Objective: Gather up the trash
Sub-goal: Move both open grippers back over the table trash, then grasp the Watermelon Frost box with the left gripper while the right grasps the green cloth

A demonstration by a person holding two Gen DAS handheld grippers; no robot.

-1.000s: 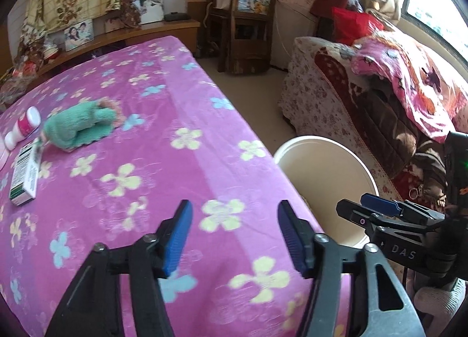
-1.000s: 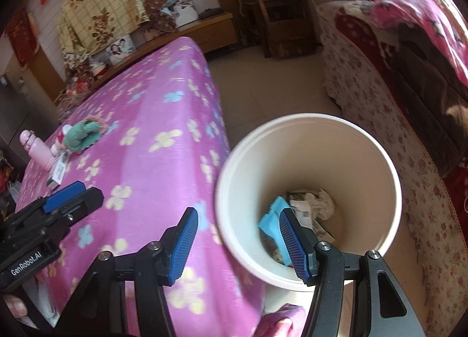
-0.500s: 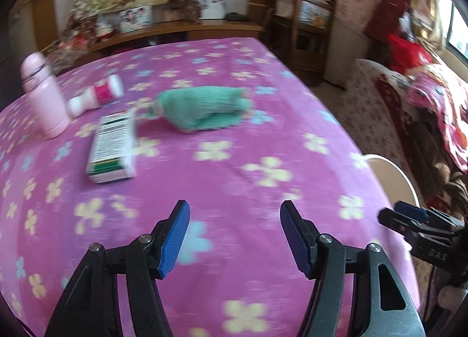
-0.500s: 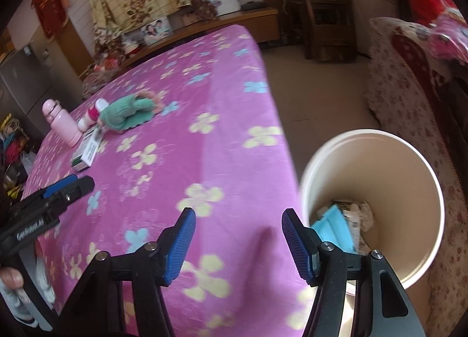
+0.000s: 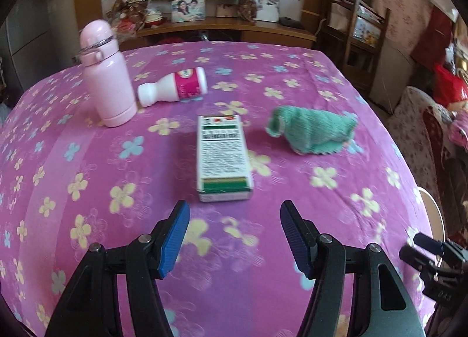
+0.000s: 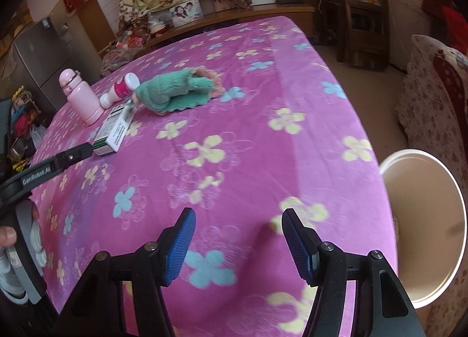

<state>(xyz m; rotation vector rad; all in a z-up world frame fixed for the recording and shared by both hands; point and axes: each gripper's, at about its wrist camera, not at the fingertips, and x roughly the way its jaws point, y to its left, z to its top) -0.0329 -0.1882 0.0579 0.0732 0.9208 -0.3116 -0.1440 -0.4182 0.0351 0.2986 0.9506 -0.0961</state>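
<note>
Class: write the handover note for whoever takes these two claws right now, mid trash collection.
Left claw: open, empty, over the table, the green-and-white carton just ahead.
Right claw: open, empty, near the table edge beside the white bucket.
On the pink flowered cloth: carton, toppled white bottle, upright pink flask, green knitted cloth.
Done: none of these four collected.
Left: probably carton and toppled bottle into the bucket; judge the rest.
</note>
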